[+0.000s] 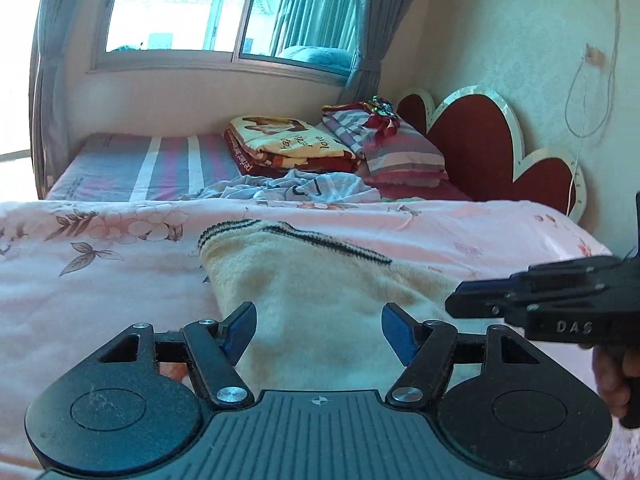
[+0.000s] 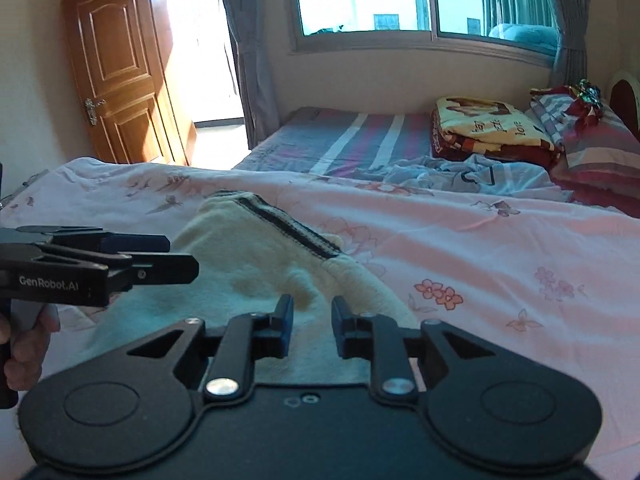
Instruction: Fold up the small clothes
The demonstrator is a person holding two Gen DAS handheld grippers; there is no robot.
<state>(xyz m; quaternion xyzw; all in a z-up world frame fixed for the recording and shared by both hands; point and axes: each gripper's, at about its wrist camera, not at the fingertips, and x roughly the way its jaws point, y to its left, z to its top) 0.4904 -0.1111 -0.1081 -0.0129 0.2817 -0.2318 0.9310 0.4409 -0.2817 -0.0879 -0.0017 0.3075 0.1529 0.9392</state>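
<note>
Your cream fleecy garment with the dark striped band (image 1: 304, 280) lies spread on the pink floral bedsheet (image 1: 100, 248), its near hem just under both tools. Your left gripper (image 1: 318, 330) hangs over that hem with its blue-padded fingers wide apart, holding nothing. Your right gripper (image 2: 308, 324) sits over the near right part of the cloth, its jaws narrower but still parted, empty too (whether the tips touch the fleece I cannot tell). Placed side by side like this, you look ready to pinch the near edge and carry it toward the far striped band.
</note>
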